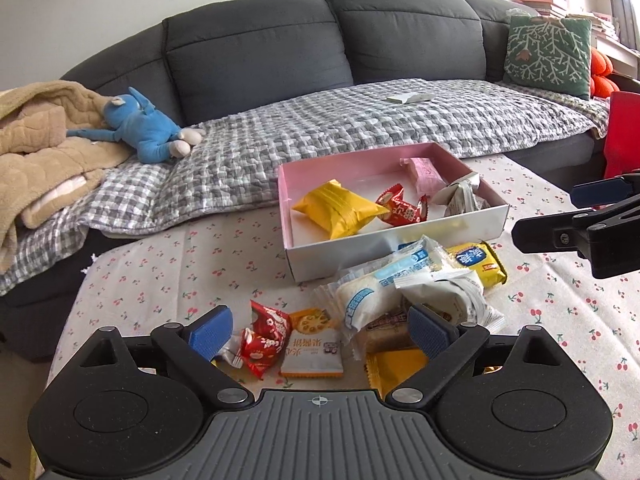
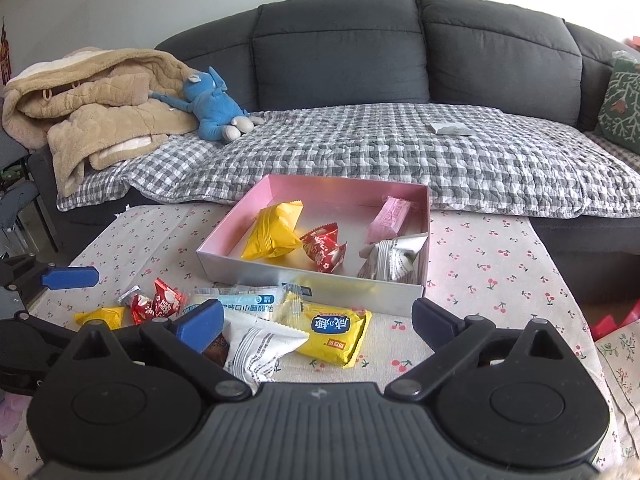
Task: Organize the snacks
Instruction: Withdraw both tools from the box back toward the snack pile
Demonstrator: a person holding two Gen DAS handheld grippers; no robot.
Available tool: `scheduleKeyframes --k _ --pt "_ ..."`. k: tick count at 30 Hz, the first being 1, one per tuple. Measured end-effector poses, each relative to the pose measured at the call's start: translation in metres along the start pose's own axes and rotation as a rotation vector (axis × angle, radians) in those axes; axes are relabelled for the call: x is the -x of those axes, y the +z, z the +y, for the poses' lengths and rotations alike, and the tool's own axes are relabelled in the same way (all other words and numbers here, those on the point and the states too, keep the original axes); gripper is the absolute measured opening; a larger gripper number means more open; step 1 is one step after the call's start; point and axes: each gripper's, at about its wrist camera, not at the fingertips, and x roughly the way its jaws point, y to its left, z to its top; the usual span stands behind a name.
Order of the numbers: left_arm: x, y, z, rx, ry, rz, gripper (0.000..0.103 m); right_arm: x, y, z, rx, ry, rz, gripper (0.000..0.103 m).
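Note:
A pink-lined box (image 1: pixel 292 208) (image 2: pixel 224 240) stands on the cherry-print table. It holds a yellow packet (image 1: pixel 340 208) (image 2: pixel 274 232), a red candy (image 1: pixel 402 208) (image 2: pixel 324 248), a pink bar (image 1: pixel 426 172) (image 2: pixel 390 216) and a grey-white packet (image 1: pixel 460 196) (image 2: pixel 394 258). A loose pile lies in front of it: white-blue packets (image 1: pixel 380 292) (image 2: pixel 240 304), a yellow biscuit pack (image 1: pixel 480 264) (image 2: pixel 334 330), red candies (image 1: pixel 264 332) (image 2: pixel 158 304), an orange-white packet (image 1: pixel 314 344). My left gripper (image 1: pixel 320 330) is open over the pile, empty. My right gripper (image 2: pixel 318 322) is open above the yellow biscuit pack, empty.
A dark grey sofa (image 1: pixel 260 40) (image 2: pixel 340 44) with a checked cover stands behind the table. On it lie a blue plush toy (image 1: pixel 148 128) (image 2: pixel 216 108), a beige blanket (image 1: pixel 40 140) (image 2: pixel 88 108) and a green cushion (image 1: pixel 548 52). A red object (image 1: pixel 624 132) stands at right.

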Motion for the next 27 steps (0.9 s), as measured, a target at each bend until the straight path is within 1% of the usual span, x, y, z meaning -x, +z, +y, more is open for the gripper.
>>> scheduleKeyframes --k 3,8,11,19,23,27 --pt "0.0 -0.008 0.006 0.012 0.005 0.006 0.096 -0.001 -0.006 0.003 0.007 0.002 0.005 0.1" --pt "0.002 -0.021 0.016 0.038 0.007 0.02 0.096 -0.003 -0.018 0.011 0.055 0.0 0.022 0.1" --pt "0.003 -0.03 0.02 0.045 0.011 0.042 0.096 -0.006 -0.027 0.016 0.085 0.009 0.039 0.101" --pt "0.001 -0.043 0.036 0.102 0.037 0.104 0.096 -0.023 -0.051 0.034 0.162 0.062 0.151 0.1" --pt "-0.003 -0.046 0.048 0.144 0.056 0.134 0.096 -0.028 -0.051 0.039 0.147 0.079 0.167 0.1" --pt "-0.012 -0.05 0.06 0.224 0.039 0.186 0.096 -0.033 -0.046 0.039 0.118 0.086 0.16 0.1"
